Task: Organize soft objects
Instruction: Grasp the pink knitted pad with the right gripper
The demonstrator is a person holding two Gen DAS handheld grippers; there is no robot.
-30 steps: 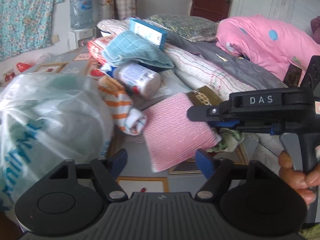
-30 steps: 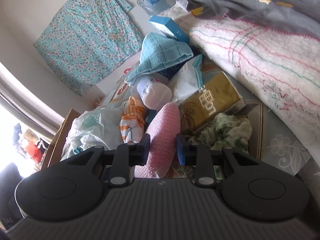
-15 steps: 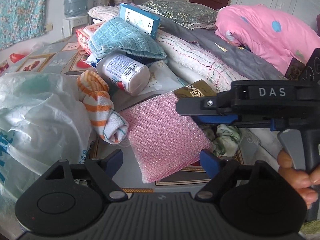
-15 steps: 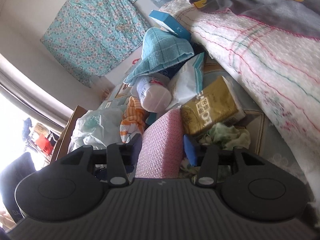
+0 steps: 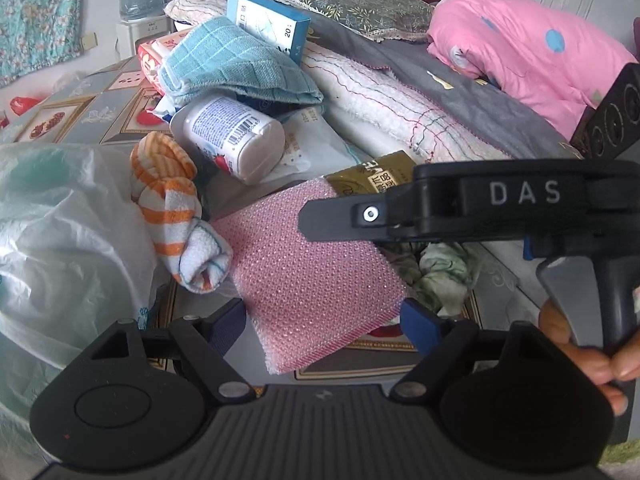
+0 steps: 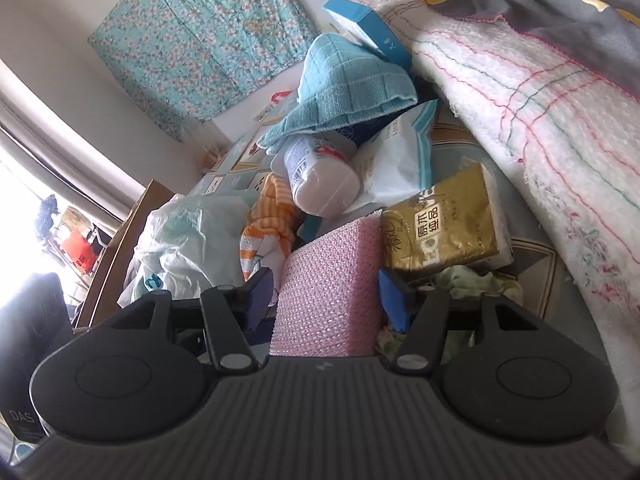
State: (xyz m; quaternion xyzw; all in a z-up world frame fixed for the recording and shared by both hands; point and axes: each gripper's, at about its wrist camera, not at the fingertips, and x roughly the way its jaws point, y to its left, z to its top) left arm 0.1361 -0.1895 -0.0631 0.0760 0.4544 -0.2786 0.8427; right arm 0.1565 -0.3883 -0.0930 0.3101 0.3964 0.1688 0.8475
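At the left of the left wrist view a white plastic bag (image 5: pixel 60 248) bulges beside a rolled orange-striped cloth (image 5: pixel 176 216). In the centre lies the pink sponge cloth (image 5: pixel 316 276), between the spread fingers of the left gripper (image 5: pixel 324 320), probably lined up for a grasp. From the right the right gripper (image 6: pixel 324 300) straddles its far edge; its jaws have just been opening, pads off the cloth, likely to hand it over.

"DAS" on right gripper (image 5: pixel 340 220), "20" on blue box (image 5: pixel 267 24)
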